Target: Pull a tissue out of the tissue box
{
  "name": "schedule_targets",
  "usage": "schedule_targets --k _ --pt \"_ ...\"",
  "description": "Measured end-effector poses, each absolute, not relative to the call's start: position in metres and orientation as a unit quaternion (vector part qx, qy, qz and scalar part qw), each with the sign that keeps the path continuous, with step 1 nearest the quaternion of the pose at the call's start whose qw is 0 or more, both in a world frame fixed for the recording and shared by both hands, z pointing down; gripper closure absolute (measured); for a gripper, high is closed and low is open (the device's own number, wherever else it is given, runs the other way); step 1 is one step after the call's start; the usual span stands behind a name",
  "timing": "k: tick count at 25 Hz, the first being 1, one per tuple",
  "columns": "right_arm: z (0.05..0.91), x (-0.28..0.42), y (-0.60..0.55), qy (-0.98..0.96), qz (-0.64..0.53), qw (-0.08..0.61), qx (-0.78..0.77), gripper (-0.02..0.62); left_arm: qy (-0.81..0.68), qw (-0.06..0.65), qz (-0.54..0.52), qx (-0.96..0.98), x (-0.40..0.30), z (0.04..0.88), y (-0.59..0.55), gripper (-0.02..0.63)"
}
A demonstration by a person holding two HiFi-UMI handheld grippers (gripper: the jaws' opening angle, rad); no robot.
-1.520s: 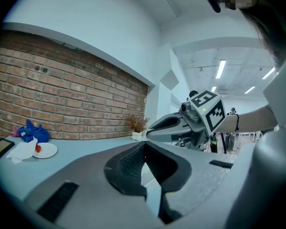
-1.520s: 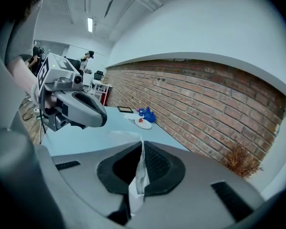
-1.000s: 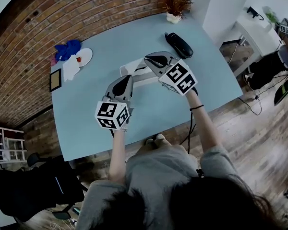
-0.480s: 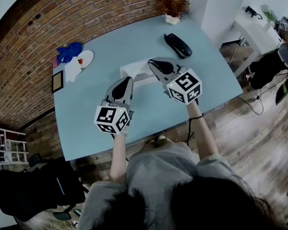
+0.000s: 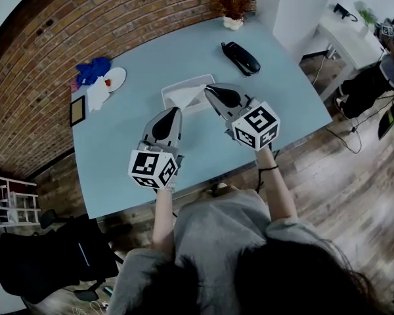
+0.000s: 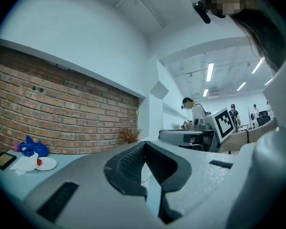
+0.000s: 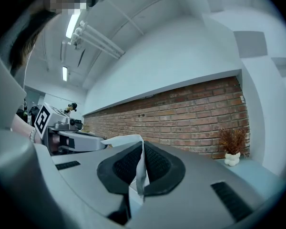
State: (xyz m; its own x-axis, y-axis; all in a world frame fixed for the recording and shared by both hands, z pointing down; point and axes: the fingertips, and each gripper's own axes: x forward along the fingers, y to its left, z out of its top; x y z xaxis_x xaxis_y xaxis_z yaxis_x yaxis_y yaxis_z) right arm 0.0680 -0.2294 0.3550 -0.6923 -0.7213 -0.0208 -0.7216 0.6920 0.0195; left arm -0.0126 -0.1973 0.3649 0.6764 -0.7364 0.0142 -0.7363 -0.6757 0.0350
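The flat white tissue box (image 5: 181,91) lies mid-table on the pale blue table (image 5: 144,58). My right gripper (image 5: 209,90) hovers at the box's right end, shut on a white tissue (image 5: 199,97) that trails back to the box. In the right gripper view, the tissue (image 7: 134,144) stands pinched between the black pads of the right gripper (image 7: 139,170) and folds over to the left. My left gripper (image 5: 173,112) hangs just in front of the box, apart from it. In the left gripper view, the left gripper (image 6: 146,170) has its jaws together with nothing between them.
A black handset-like object (image 5: 241,58) lies at the back right, and a potted dry plant (image 5: 234,8) stands in the far corner. At the left are a blue cloth (image 5: 92,69), a white plate (image 5: 115,77) and a small dark frame (image 5: 76,110). A brick wall (image 5: 85,18) runs behind the table.
Both grippers have drawn back from the box toward the person. The right one has rolled and come off the box's top to its right end, with the tissue still pinched.
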Motion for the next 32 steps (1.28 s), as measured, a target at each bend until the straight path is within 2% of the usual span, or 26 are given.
schedule_targets --k 32 --pt "0.365 0.075 -0.226 0.918 0.006 0.017 -0.397 0.595 -0.406 0.015 0.009 0.913 -0.007 0.371 -0.201 0.603"
